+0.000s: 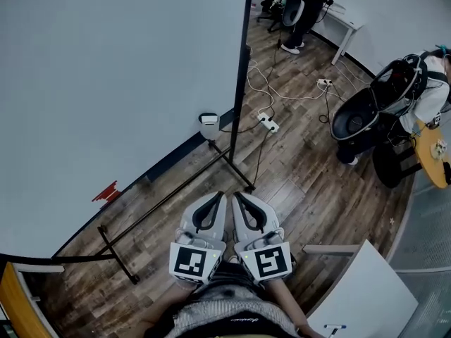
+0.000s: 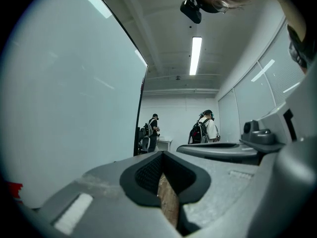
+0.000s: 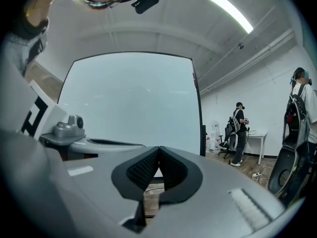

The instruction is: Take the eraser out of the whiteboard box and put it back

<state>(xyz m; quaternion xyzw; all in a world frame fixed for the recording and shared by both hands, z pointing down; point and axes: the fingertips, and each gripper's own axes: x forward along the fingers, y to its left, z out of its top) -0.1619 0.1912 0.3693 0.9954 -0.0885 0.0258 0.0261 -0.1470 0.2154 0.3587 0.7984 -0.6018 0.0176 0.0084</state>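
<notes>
Two grippers sit side by side right below me, L gripper (image 1: 217, 198) and R gripper (image 1: 238, 198). Both have jaws pinched together at the tips w/ nothing between them; only wood floor (image 1: 303, 182) shows thru the slot behind the pads. A white table (image 1: 366, 294) corner pokes in at lower right. Just ahead of the tips is the black stand (image 1: 169, 197) of the big whiteboard (image 1: 106, 83), which fills the left. On the board's lower edge a small red item (image 1: 107, 192) sticks out. Further along, by the upright post, hangs a small white box (image 1: 208, 121), prob. the whiteboard box, well apart from both grippers. Eraser I can't make out from here. Beyond that, a power strip (image 1: 268, 122) w/ cables lies on the floor. A person w/ backpack (image 1: 423, 90) stands far right, another person (image 1: 299, 5) at the far desk.
</notes>
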